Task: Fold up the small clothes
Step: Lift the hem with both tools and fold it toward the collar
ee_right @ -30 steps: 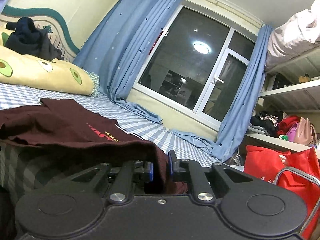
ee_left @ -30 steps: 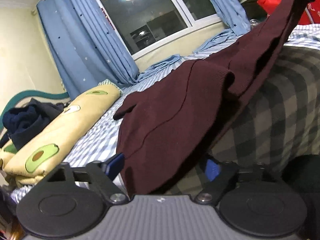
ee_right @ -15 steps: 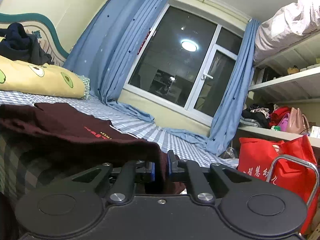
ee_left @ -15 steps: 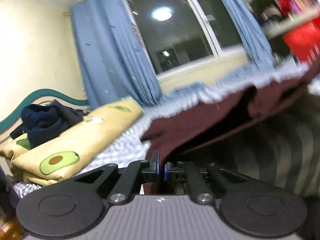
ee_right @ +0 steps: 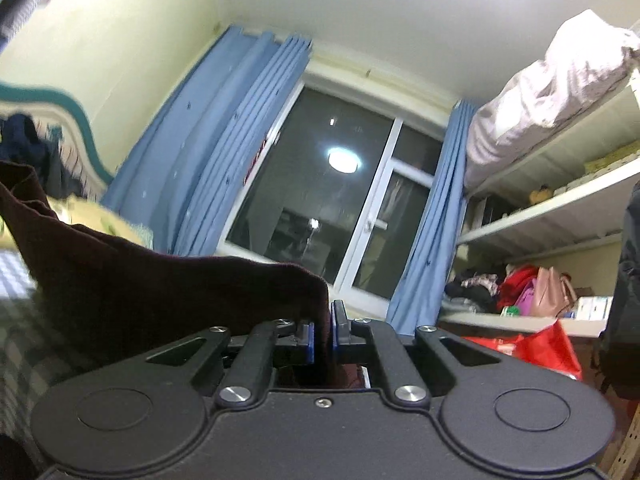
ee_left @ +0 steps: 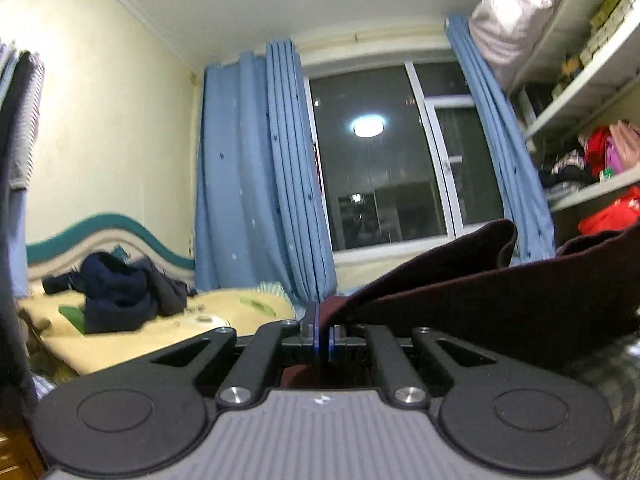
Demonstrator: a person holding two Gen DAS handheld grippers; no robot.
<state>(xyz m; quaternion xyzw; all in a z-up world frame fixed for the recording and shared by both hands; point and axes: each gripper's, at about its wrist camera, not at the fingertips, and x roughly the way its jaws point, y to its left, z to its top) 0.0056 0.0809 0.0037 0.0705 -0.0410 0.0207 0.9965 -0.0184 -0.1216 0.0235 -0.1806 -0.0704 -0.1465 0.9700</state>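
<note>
A dark maroon garment (ee_left: 480, 296) is held up off the bed between both grippers. My left gripper (ee_left: 323, 334) is shut on one edge of it, and the cloth spreads up and to the right from the pads. In the right wrist view the same maroon garment (ee_right: 168, 292) stretches off to the left, with my right gripper (ee_right: 323, 338) shut on a thick fold of it. Both grippers point roughly level toward the window.
A green checked blanket (ee_right: 24, 344) lies under the garment. A yellow avocado-print quilt (ee_left: 132, 336) carries a heap of dark clothes (ee_left: 120, 296) by the headboard. Blue curtains (ee_left: 256, 184) frame the window. Shelves (ee_right: 552, 208) and a red bag (ee_right: 548, 344) stand right.
My left gripper went from open to shut on the garment's edge, then rose with it. Both views now tilt up to the window and ceiling as the garment lifts off the bed.
</note>
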